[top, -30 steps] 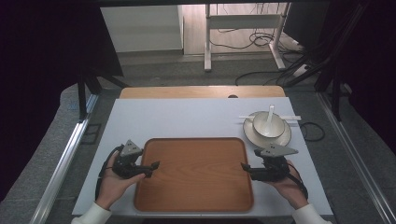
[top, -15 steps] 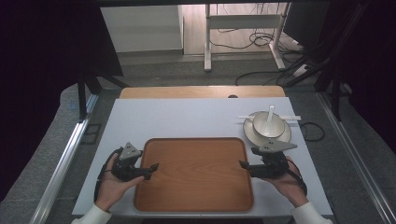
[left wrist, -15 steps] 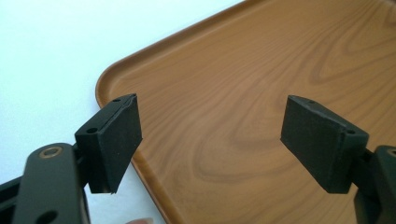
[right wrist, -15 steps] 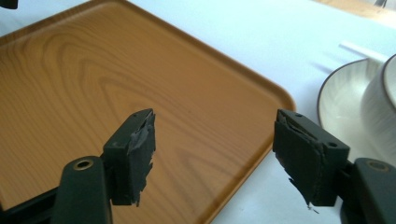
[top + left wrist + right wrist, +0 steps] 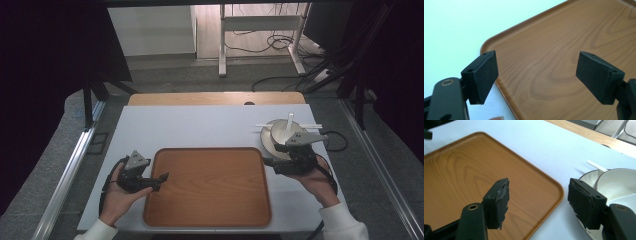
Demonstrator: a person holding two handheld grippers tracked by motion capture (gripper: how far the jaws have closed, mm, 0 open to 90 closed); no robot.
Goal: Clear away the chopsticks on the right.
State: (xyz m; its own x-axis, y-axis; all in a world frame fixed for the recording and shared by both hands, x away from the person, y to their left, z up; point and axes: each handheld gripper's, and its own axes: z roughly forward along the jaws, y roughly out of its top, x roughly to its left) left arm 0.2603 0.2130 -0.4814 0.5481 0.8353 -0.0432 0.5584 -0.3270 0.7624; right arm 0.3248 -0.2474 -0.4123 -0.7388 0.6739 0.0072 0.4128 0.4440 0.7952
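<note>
Overhead camera looks forward and down at my table; my two claw cameras, close in, apparently share the wooden tray (image 5: 207, 186)

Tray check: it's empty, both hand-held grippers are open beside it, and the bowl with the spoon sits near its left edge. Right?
Not quite. The bowl with its spoon sits off the wooden tray's right far corner, by the right hand-held gripper, as the high view shows. The tray is empty, and the left hand-held gripper and the right one are both open.
</note>
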